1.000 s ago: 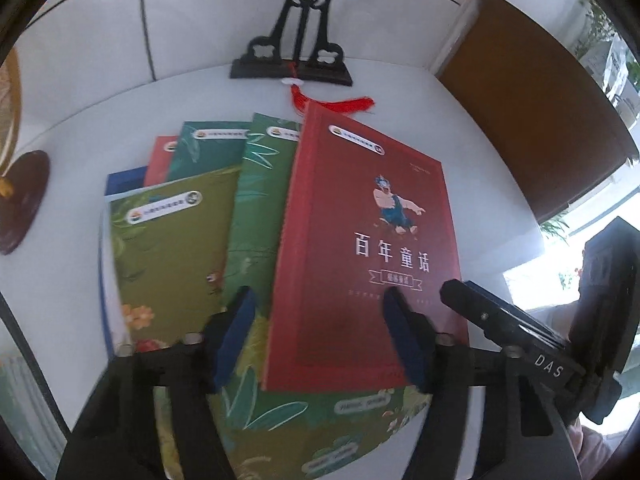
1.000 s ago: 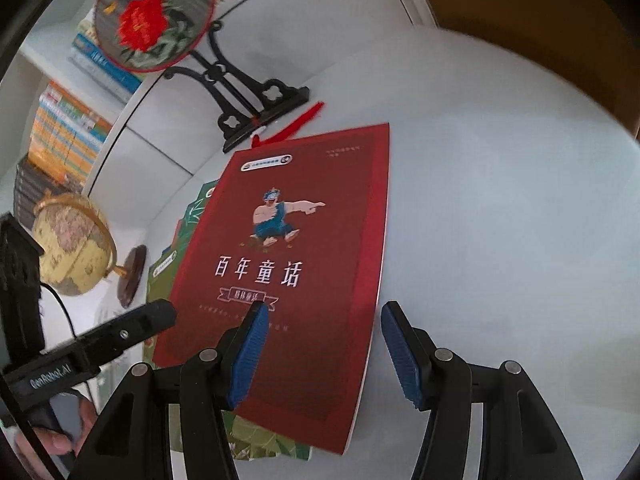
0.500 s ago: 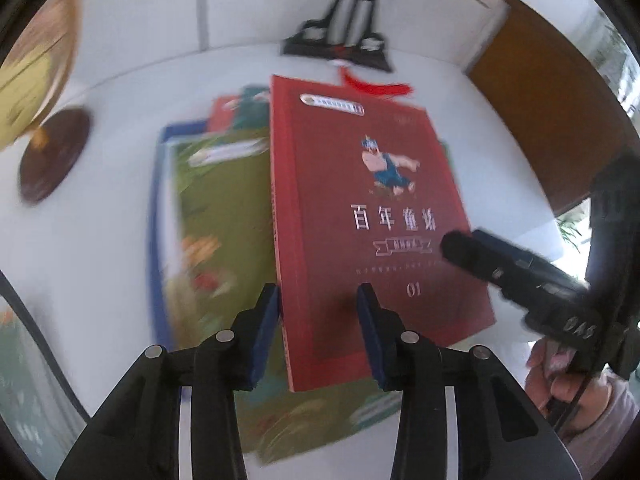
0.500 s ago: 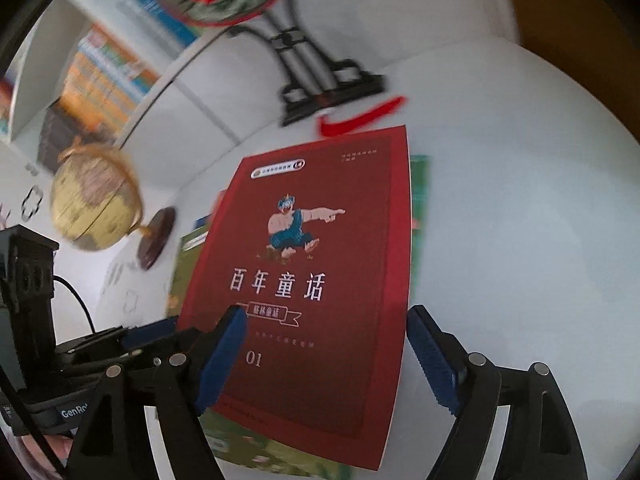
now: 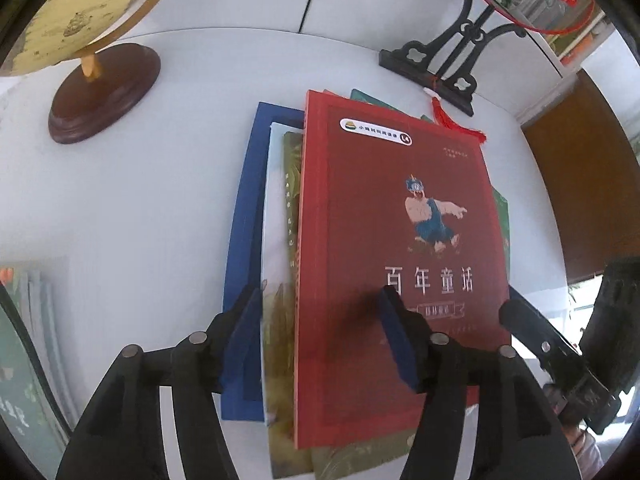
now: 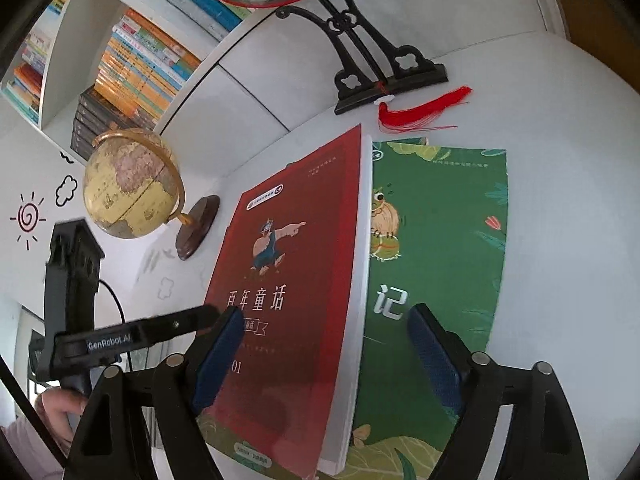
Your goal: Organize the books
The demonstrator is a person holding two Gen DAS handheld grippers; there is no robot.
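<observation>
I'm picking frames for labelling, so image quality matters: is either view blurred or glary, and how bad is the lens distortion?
Left wrist view: sharp, the red book title readable, a soft shadow under the left gripper, table edge bowed by fisheye. Right wrist view: also sharp, no strong glare, globe crisp, shelf lines curved.

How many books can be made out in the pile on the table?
4: red book on top, green book right beneath, olive one left beneath, blue one at bottom. More may be hidden.
</observation>
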